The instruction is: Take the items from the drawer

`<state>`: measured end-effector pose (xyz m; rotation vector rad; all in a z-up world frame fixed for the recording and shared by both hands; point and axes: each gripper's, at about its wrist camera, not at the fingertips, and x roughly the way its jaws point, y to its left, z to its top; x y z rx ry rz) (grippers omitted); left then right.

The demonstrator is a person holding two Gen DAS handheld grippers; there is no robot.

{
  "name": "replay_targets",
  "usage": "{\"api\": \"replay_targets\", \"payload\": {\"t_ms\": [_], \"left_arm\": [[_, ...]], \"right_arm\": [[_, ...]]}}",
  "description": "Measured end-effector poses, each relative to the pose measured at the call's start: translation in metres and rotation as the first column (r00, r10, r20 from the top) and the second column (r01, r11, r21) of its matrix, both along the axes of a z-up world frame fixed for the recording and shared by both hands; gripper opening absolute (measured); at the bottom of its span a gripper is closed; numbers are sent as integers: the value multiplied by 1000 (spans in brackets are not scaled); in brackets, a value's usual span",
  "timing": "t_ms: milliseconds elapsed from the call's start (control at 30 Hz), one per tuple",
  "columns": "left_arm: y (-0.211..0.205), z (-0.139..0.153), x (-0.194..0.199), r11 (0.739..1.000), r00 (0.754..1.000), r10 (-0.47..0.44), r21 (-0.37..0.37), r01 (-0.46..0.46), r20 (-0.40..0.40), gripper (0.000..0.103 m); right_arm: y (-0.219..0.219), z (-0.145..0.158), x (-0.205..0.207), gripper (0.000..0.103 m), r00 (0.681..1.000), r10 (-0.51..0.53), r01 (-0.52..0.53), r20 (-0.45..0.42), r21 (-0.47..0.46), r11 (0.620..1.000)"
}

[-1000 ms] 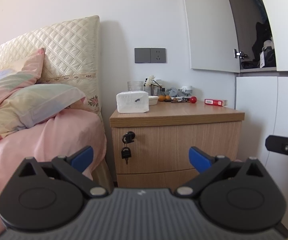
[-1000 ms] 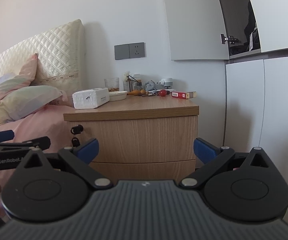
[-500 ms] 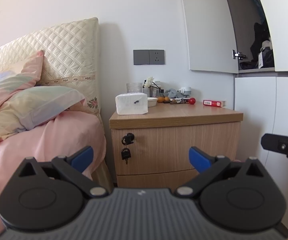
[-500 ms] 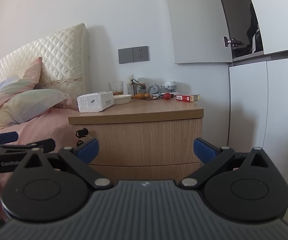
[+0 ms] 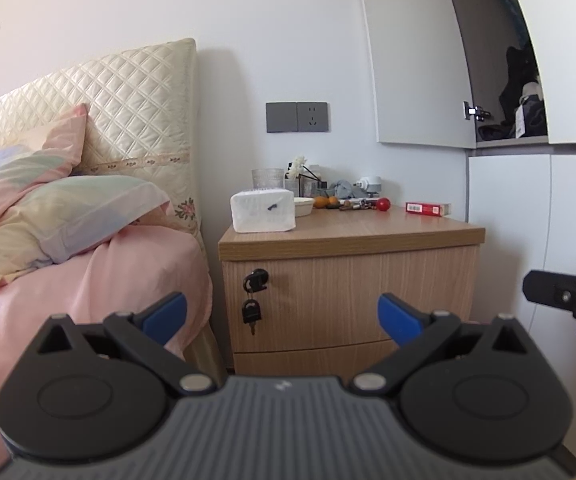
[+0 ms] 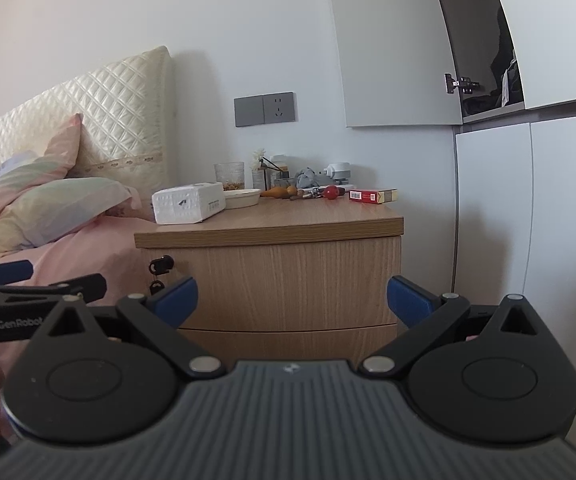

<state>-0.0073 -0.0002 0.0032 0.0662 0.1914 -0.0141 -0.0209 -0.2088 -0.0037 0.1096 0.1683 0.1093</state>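
Observation:
A wooden nightstand [image 5: 347,276] [image 6: 272,276] stands against the wall, its upper drawer [image 5: 351,300] [image 6: 288,284] closed, with a key [image 5: 252,312] hanging from the lock at the drawer's left. A second closed drawer [image 5: 311,354] lies below it. My left gripper [image 5: 282,316] is open and empty, some way in front of the drawer front. My right gripper [image 6: 291,298] is also open and empty, facing the same drawer from the right. The right gripper's side shows at the right edge of the left wrist view; the left gripper's side shows at the left of the right wrist view.
On the nightstand top are a white tissue pack [image 5: 263,211], a bowl [image 6: 242,198], a glass [image 5: 267,179], a red ball [image 5: 383,203], a red box [image 5: 427,208] and small clutter. A bed with pink sheet [image 5: 88,280] sits left; white wardrobe doors [image 5: 527,220] stand right.
Both cameras have tilted slightly, so the nightstand sits a little higher and further right in the right wrist view. Both grippers stay open and empty.

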Motion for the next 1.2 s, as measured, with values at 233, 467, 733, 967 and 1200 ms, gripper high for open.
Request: {"api": "replay_targets", "payload": {"t_ms": [233, 467, 733, 967, 1200], "left_arm": [[2, 1, -2, 1000, 1000, 3, 1, -3, 10, 103], [8, 1, 1, 1000, 1000, 22, -11, -22, 8, 103], [7, 1, 1, 1000, 1000, 11, 7, -12, 8, 103], [7, -1, 0, 1000, 1000, 19, 16, -19, -1, 103], [7, 0, -4, 1000, 1000, -17, -7, 17, -1, 103]], "right_arm": [[3, -1, 1, 103, 1000, -4, 4, -3, -9, 1000], [0, 0, 2, 103, 1000, -7, 7, 6, 4, 1000], [-3, 0, 6, 103, 1000, -4, 4, 9, 5, 1000], [-4, -2, 9, 103, 1000, 17, -17, 6, 4, 1000], [-6, -2, 1, 103, 999, 19, -19, 26, 24, 1000]]}}
